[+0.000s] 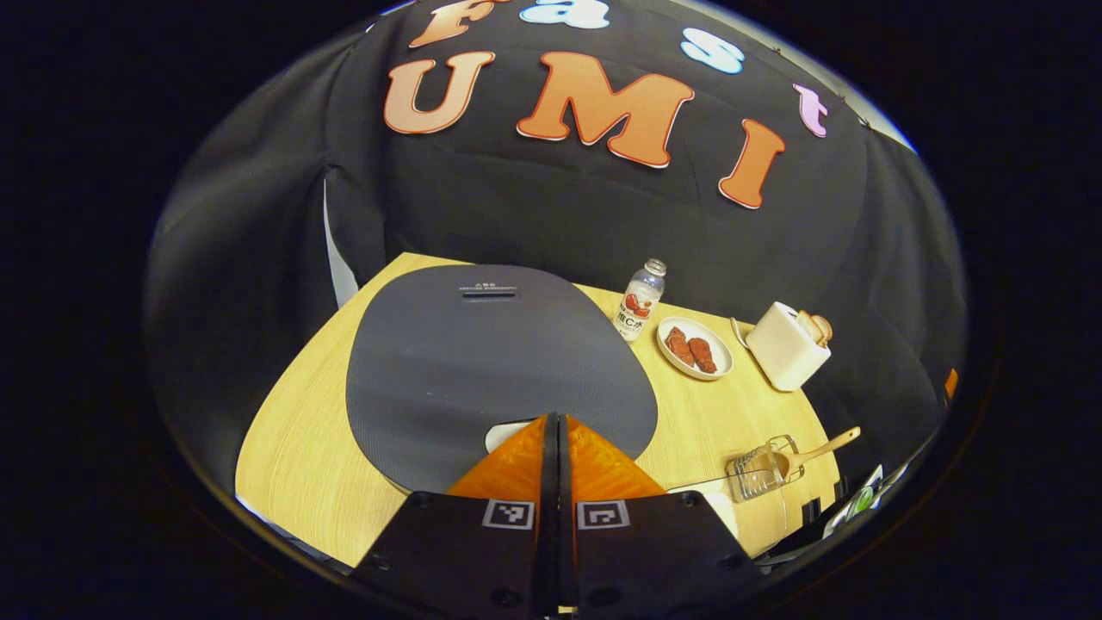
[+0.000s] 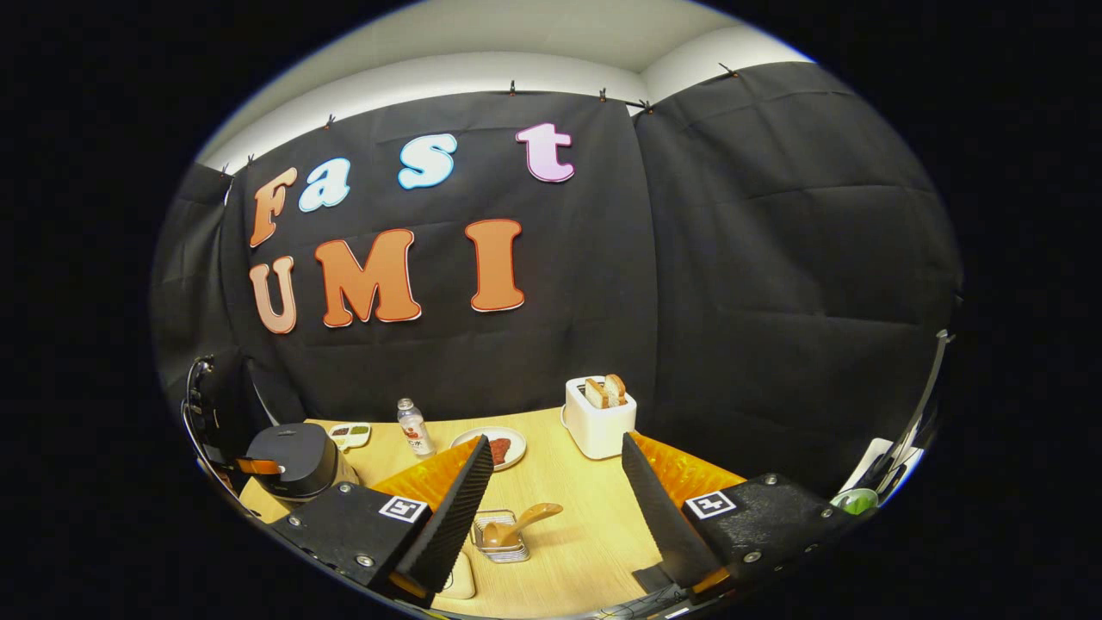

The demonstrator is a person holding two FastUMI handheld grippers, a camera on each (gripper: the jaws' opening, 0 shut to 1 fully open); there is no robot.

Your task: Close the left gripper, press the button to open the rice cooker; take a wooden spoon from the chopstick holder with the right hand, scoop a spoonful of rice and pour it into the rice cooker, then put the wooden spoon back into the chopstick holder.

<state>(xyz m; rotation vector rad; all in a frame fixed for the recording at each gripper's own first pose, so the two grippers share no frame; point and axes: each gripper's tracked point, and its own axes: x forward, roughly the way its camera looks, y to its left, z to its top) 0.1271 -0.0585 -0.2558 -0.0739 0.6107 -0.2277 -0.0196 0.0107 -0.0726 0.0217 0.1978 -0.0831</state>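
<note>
A: Quick pass. Left gripper (image 1: 555, 422)?

B: My left one has its fingers pressed together, nothing between them, tips right over the front edge of the rice cooker (image 1: 499, 362). Lid is down, so I can't see inside.

A: Right gripper (image 2: 555, 482)?

B: Fingers spread wide, holding nothing, up above the table (image 2: 594, 534). The chopstick holder (image 2: 501, 532) sits between them in the right gripper view, lower down.

A: What's in the holder?

B: The wooden spoon (image 2: 521, 523), bowl end inside the wire basket, handle sticking out over the rim. Same in the left gripper view: holder (image 1: 762, 469) well to the right of the cooker, near the table's front edge, spoon (image 1: 814, 455) leaning out of it.

A: Other containers?

B: Plate (image 1: 694, 347) just right of the cooker's back, two brown pieces of food on it. Bottle (image 1: 640, 301) beside the cooker, touching neither. Toaster (image 1: 785, 344) farther right past the plate, toast slices standing in its slots. Small tray (image 2: 349, 435) behind the cooker (image 2: 293, 461) in the right gripper view, dark contents, too small to tell.
</note>
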